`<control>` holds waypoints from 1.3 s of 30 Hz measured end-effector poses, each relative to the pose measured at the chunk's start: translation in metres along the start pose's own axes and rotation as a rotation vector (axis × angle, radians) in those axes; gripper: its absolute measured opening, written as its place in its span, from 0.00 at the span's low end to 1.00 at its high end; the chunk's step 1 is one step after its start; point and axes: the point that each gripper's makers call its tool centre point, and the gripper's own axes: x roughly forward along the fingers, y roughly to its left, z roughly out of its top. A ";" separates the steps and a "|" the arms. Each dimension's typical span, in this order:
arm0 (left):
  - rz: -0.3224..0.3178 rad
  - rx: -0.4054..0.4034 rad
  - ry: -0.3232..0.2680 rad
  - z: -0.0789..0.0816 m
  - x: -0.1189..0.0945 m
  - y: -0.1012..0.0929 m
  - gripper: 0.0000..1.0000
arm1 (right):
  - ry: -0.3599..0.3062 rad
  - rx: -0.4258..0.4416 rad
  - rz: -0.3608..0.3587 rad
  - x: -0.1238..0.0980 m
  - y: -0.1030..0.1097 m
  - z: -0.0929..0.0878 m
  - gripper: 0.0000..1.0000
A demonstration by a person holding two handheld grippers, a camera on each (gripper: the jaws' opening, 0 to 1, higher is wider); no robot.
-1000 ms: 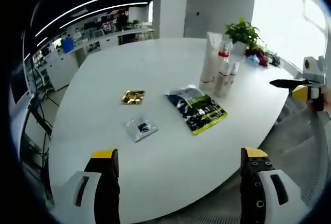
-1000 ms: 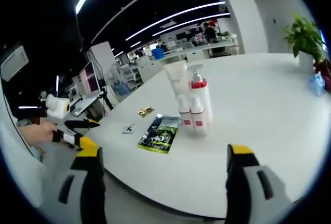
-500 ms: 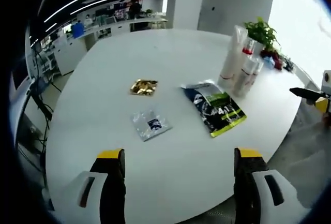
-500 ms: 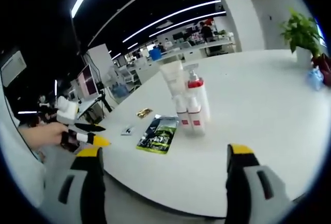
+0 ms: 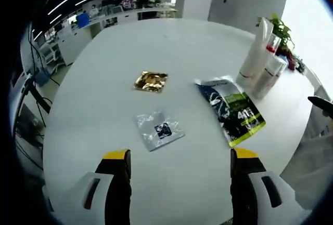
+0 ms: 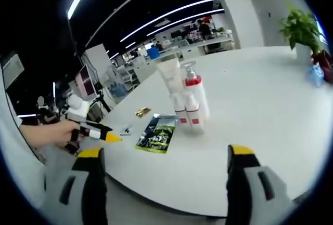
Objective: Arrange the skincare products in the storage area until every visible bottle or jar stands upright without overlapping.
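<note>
Spanning an office, white table (image 5: pixel 104 58).

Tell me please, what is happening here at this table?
A person holds a two-jaw gripper in each hand over a white table. Both grippers are open and empty. The left gripper points at three flat packets: a clear sachet, a gold sachet and a dark green pouch. A group of white bottles and a tube stands upright beyond the pouch, ahead of the right gripper. Nothing is touched yet.

Each claw (image 5: pixel 179 175) has black, yellow-tipped jaws in white housings.
</note>
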 end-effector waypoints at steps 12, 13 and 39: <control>0.069 -0.015 0.039 0.011 0.024 0.019 0.69 | 0.014 0.009 0.001 0.001 0.000 -0.003 0.99; 0.073 -0.023 0.044 0.012 0.026 0.020 0.68 | 0.015 0.010 0.000 0.001 0.000 -0.003 0.99; 0.147 -0.037 0.069 0.014 0.044 0.031 0.53 | 0.019 0.036 -0.032 0.001 -0.008 -0.004 0.98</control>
